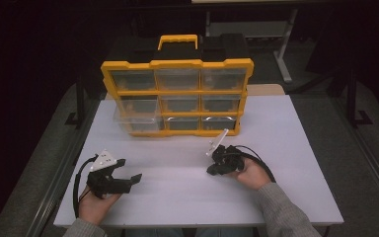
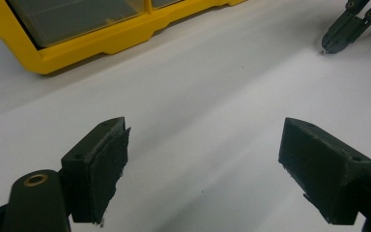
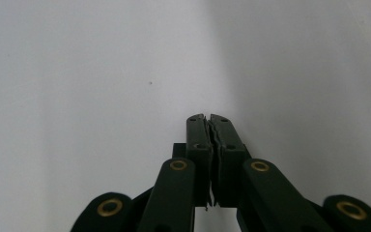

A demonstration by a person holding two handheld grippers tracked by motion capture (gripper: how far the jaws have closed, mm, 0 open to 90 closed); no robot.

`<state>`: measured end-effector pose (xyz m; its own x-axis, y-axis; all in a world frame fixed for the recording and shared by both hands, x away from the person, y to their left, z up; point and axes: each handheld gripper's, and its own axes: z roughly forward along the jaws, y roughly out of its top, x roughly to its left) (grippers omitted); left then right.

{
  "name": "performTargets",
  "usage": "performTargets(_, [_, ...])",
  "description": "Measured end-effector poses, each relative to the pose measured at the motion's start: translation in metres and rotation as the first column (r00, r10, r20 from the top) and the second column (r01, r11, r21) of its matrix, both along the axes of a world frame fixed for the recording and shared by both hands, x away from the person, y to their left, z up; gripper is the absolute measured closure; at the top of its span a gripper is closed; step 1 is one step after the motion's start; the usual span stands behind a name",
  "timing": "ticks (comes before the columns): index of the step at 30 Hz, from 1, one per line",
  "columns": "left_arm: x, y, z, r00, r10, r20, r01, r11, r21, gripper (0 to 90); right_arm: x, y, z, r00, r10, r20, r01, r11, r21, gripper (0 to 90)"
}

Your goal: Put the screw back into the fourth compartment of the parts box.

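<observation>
A yellow and black organizer case (image 1: 177, 96) with clear drawers stands upright at the back of the white table (image 1: 286, 148); its lower left drawer (image 1: 135, 120) sticks out a little. My left gripper (image 1: 131, 170) rests at the front left in a hand, jaws wide apart, and nothing lies between its pads (image 2: 104, 169). My right gripper (image 1: 212, 171) sits at the front right, tips down near the table, with both pads (image 3: 210, 128) pressed together on nothing. In the left gripper view the case's yellow base (image 2: 101, 46) lies ahead and the right gripper (image 2: 329, 46) shows at the top right.
The floor drops away on both sides of the table, and a metal frame leg (image 1: 284, 54) stands behind the case. Bare white surface lies between the two grippers and in front of the case.
</observation>
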<state>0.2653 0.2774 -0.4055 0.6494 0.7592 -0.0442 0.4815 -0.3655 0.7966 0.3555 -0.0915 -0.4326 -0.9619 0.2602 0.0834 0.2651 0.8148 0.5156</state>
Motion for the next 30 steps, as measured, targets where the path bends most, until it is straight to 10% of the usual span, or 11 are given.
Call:
performTargets(13, [0.0,-0.001,0.0,1.0,0.004,0.0,-0.004,1.0,-0.009,17.3,0.012,-0.007,0.005,0.9972,-0.024,-0.071,0.029,0.9973,0.067,86.3])
performTargets(30, [0.0,0.001,0.001,1.0,0.004,0.001,-0.004,1.0,-0.008,17.2,0.031,0.002,0.057,0.9991,-0.02,-0.036,0.022,0.9976,0.065,86.5])
